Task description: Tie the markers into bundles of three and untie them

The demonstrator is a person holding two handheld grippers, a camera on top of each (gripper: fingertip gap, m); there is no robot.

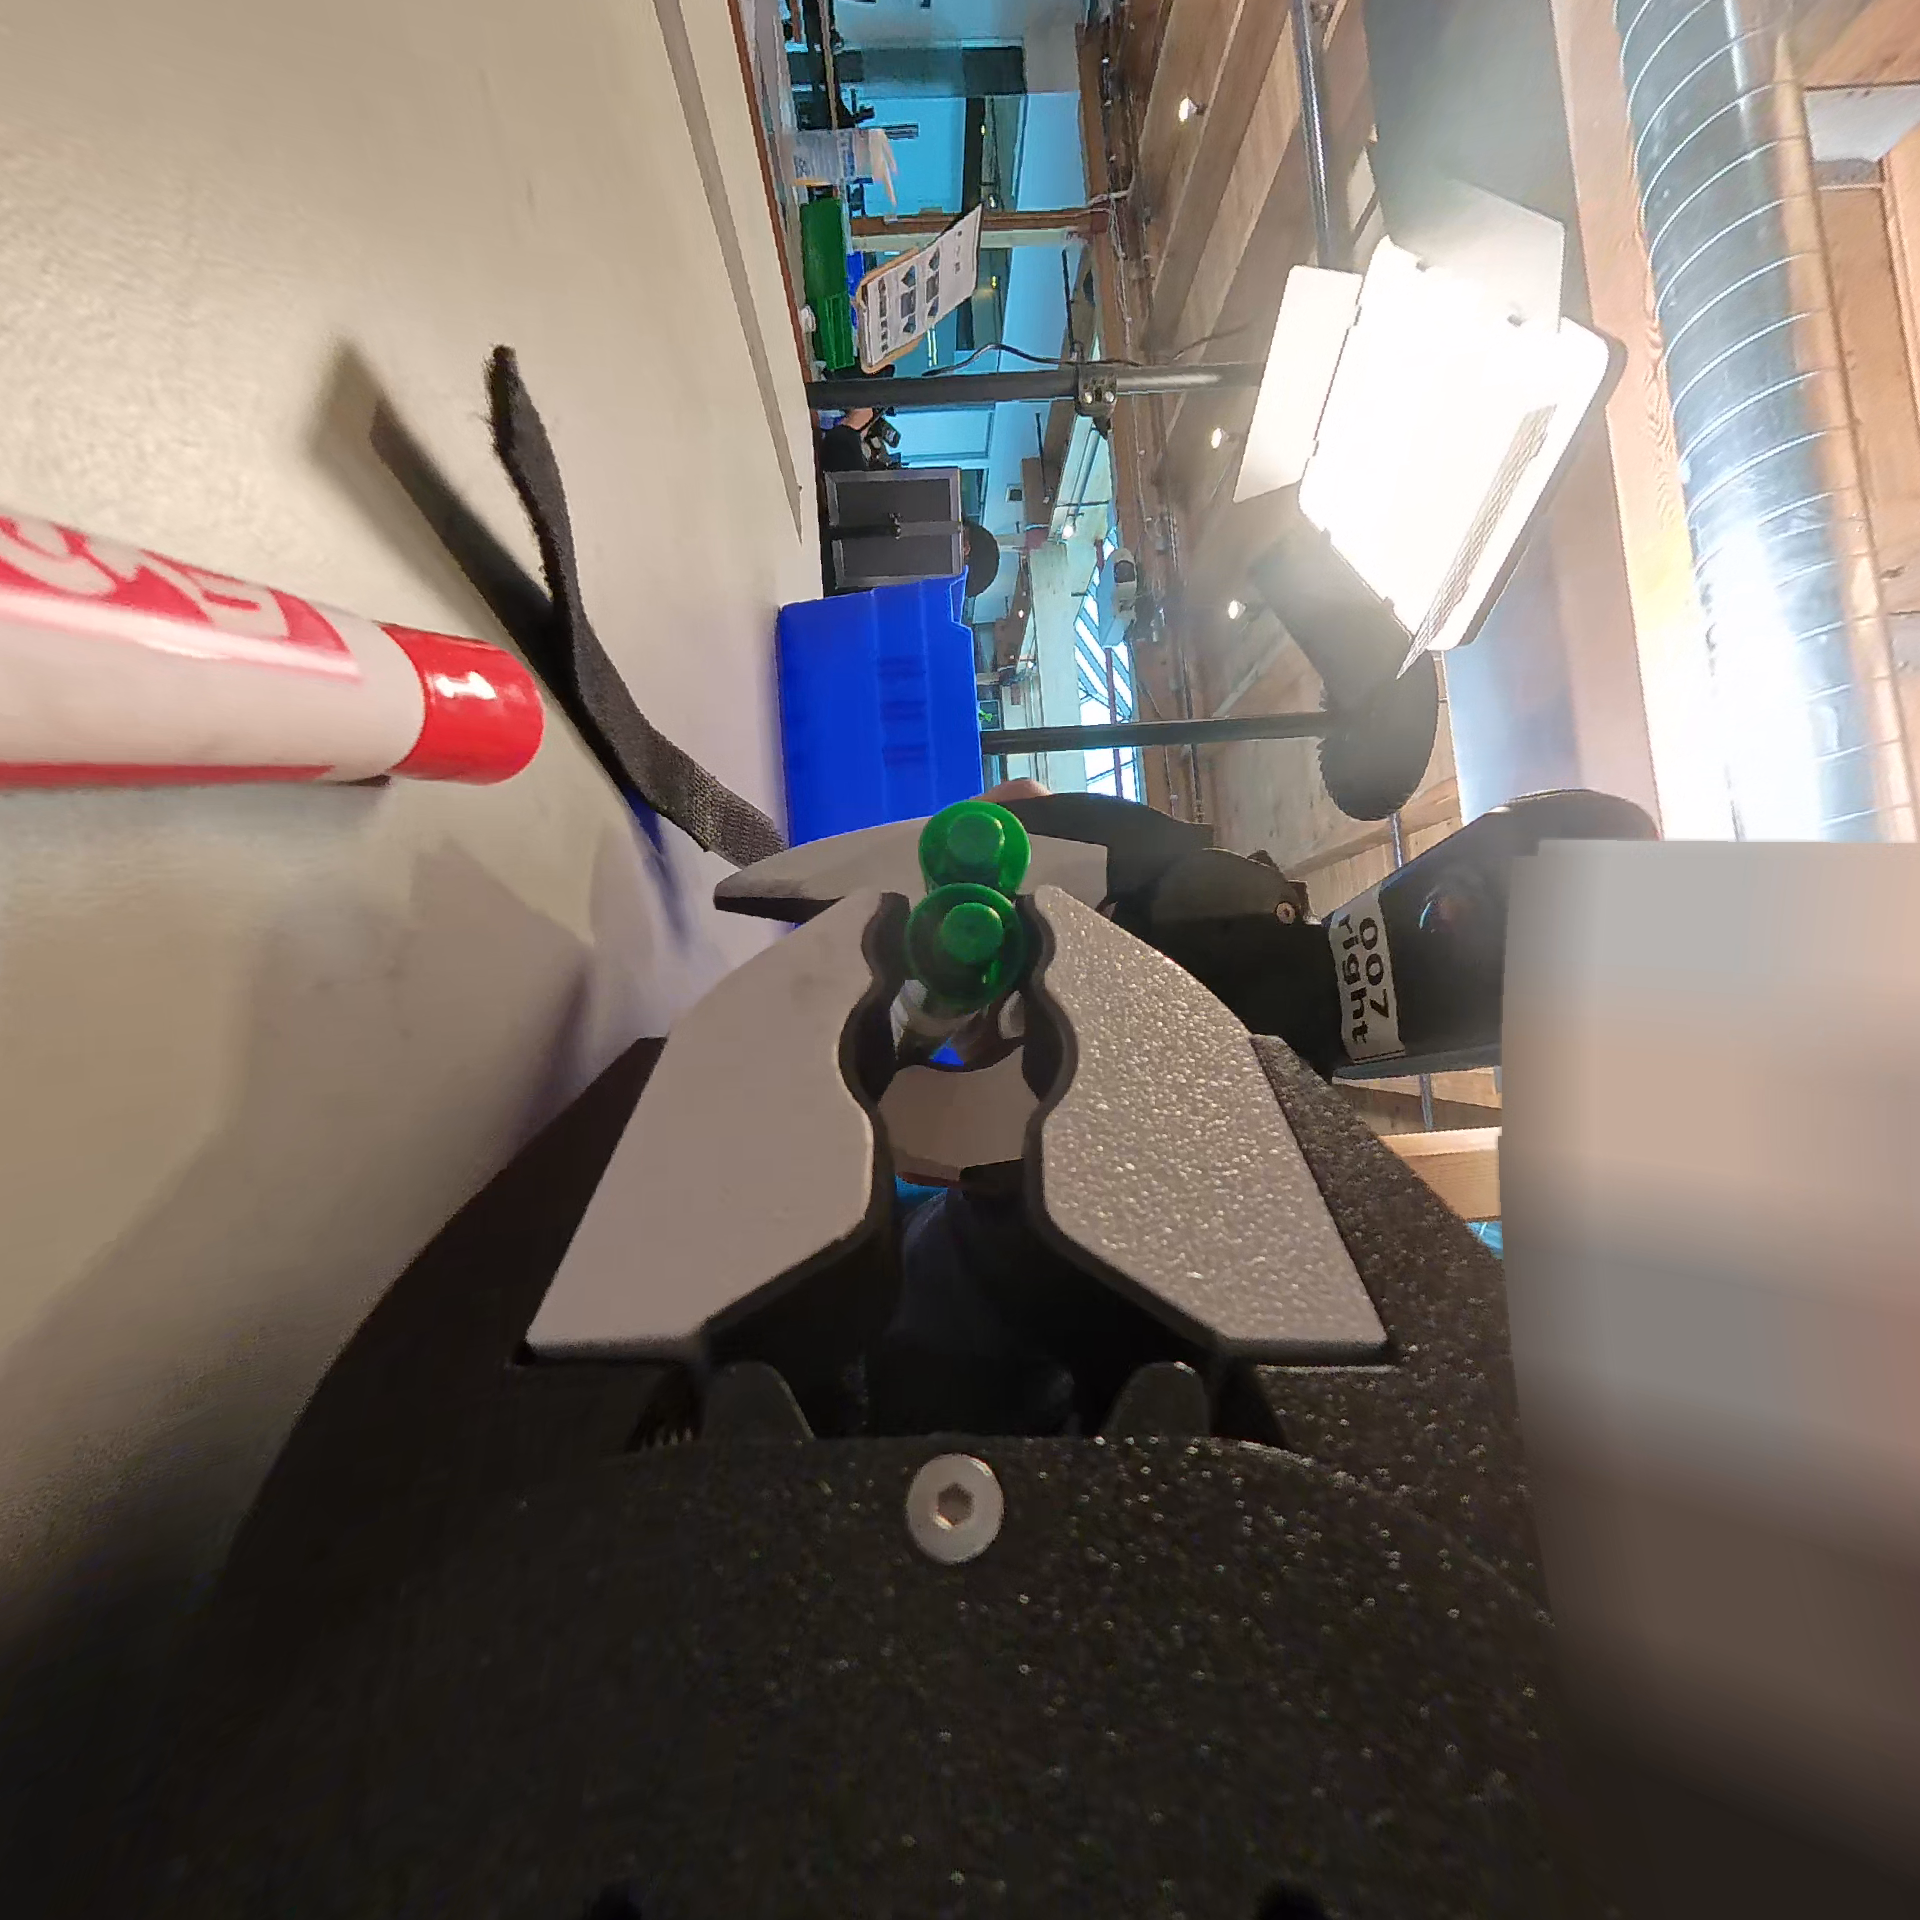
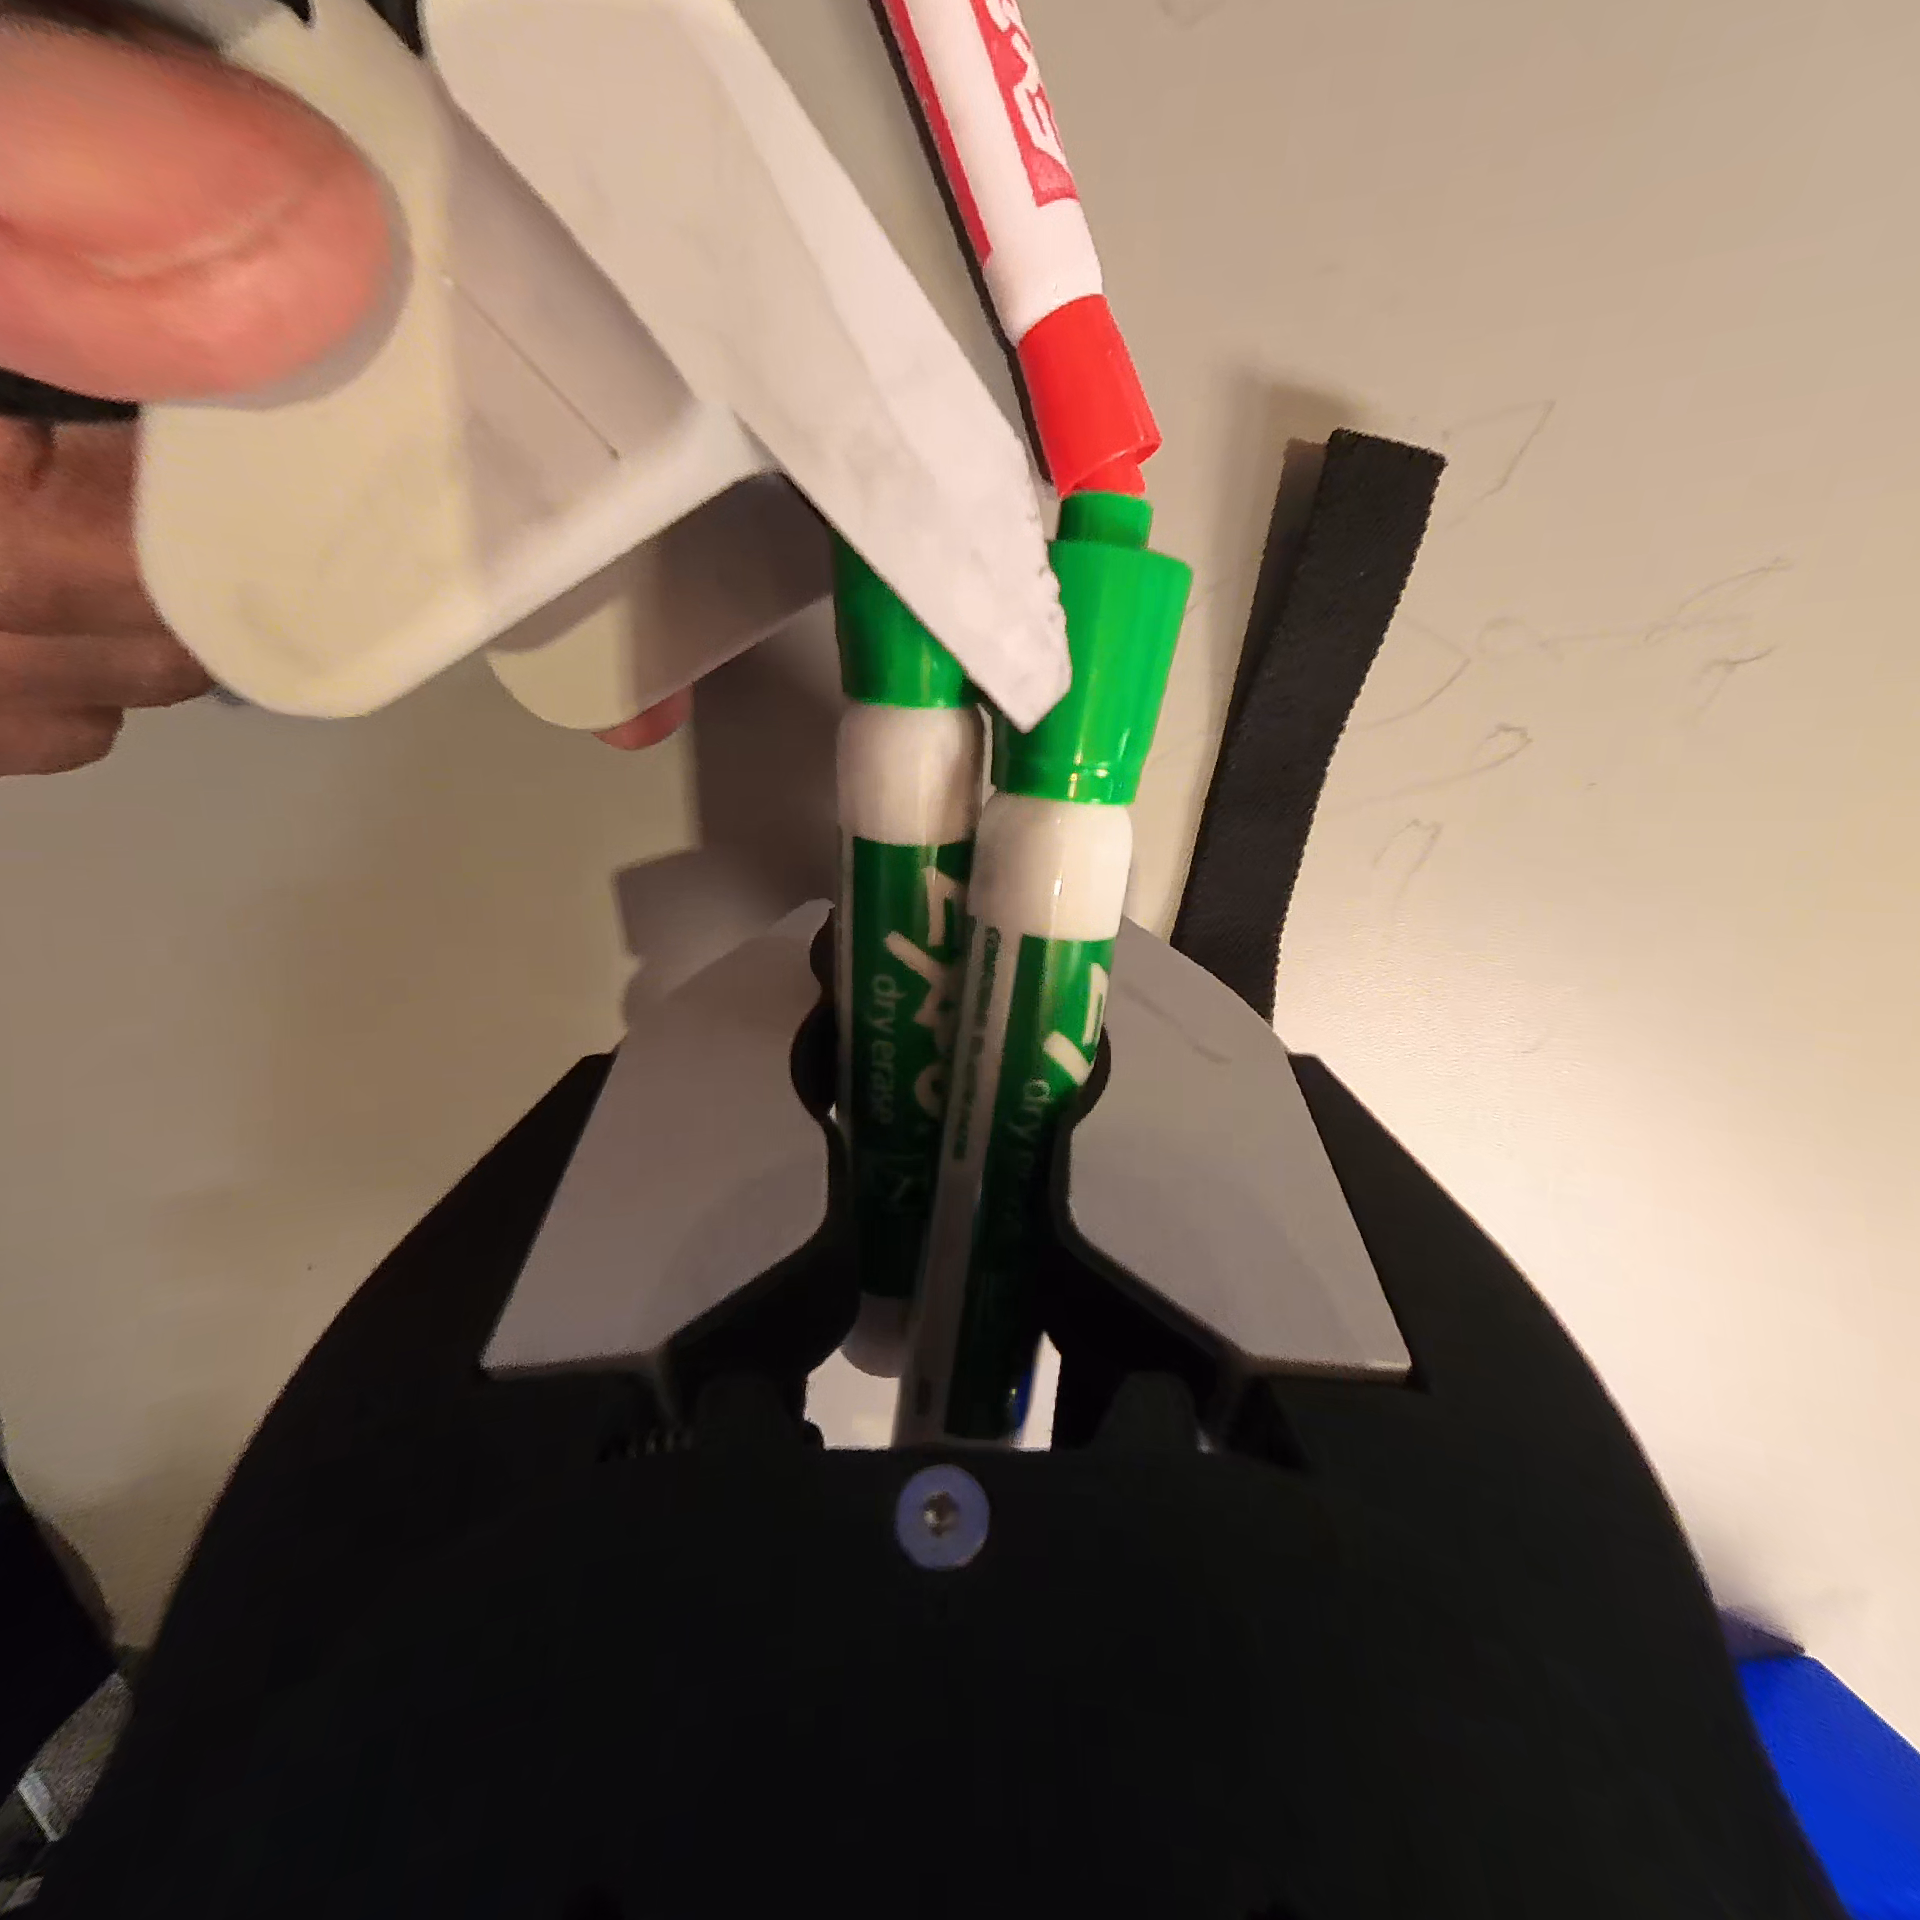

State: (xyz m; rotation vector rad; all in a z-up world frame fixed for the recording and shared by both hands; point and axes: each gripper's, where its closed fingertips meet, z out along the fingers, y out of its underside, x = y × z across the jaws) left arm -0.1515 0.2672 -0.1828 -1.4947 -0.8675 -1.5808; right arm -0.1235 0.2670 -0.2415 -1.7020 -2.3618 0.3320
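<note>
the right gripper (image 2: pixel 961 1049) has its two flat grey fingers (image 2: pixel 717 1132) pinching two green markers (image 2: pixel 1049 831) side by side, with the green caps sticking out past the tips. the markers are smooth and shiny, with white bands under the caps. the left gripper (image 1: pixel 961 951) has bumpy grey fingers (image 1: pixel 1164 1122) closed around the cap of one green marker (image 1: pixel 966 940), seen end-on like a round button. the other cap (image 1: pixel 971 844) sits just above it in that view.

a red marker (image 2: pixel 1023 218) lies on the pale table (image 2: pixel 1558 312), its red end almost touching a green cap. a fuzzy black strap (image 2: pixel 1309 665) lies flat just beside the green markers.

only the right wrist view shows a hand (image 2: pixel 177 239) on the white handle of the left gripper. only the left wrist view shows a blue bin (image 1: pixel 878 707) at the table's far edge and a bright lamp (image 1: pixel 1444 468) on a stand.
</note>
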